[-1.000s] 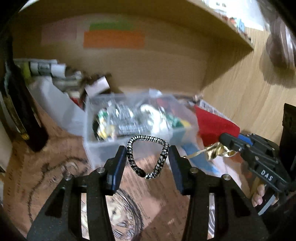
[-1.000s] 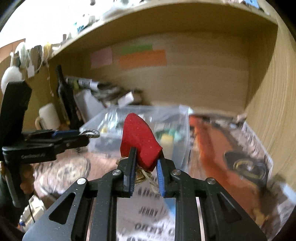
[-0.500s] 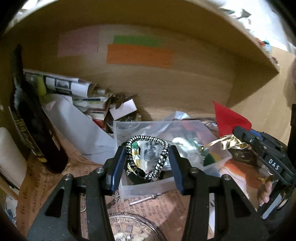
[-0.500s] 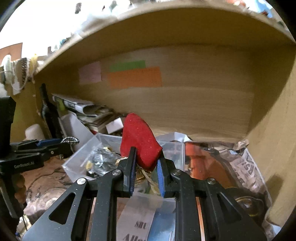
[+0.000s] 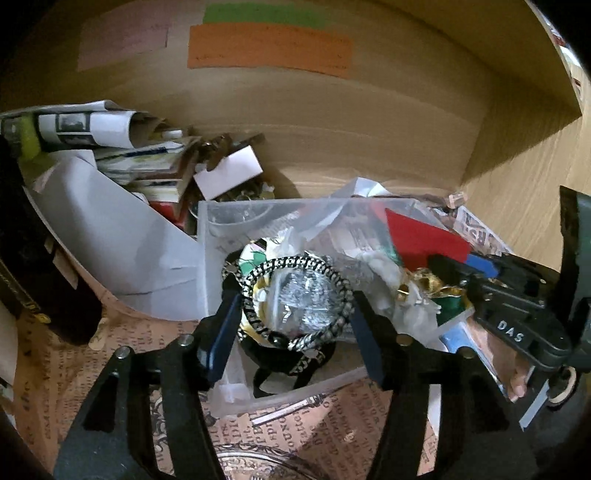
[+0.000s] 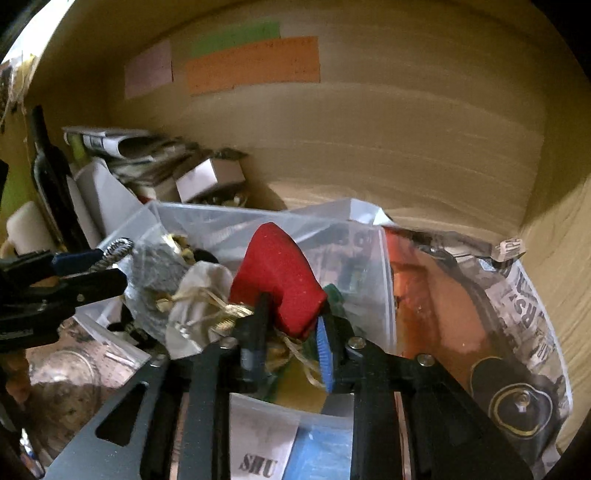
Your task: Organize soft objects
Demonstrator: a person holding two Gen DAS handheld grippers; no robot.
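- Your left tongs (image 5: pixel 295 317) stand wide apart with the black-and-white braided loop (image 5: pixel 295 299) stretched between the two fingers, pressing out on their inner faces.
- The loop hangs over the near left part of the clear plastic bin (image 5: pixel 207 266), above a crinkled silver bag (image 5: pixel 301 295) lying in it.
- Your right tongs (image 6: pixel 291 332) are clamped on the red soft piece (image 6: pixel 280 277); it sticks up and far from the fingers, over the bin's near right side.
- Gold ribbon (image 6: pixel 221 314) and a pale cloth pouch (image 6: pixel 199 295) lie in the bin just left of the right tongs.
- Readable text: "DAS" in white on the right tongs' body in the left wrist view; "SHU" on a white slip (image 6: pixel 258 443) near the right tongs; partial "RS" on newsprint (image 6: pixel 528 314) to the right.
- Orange label (image 5: pixel 269 50), green label (image 5: pixel 266 16) and pink label (image 5: pixel 122 40) stick on the far wooden wall; any writing too small to read.
- Dark bottle (image 6: pixel 51 173) stands far left, rolled newspapers (image 5: pixel 92 127) beside it.
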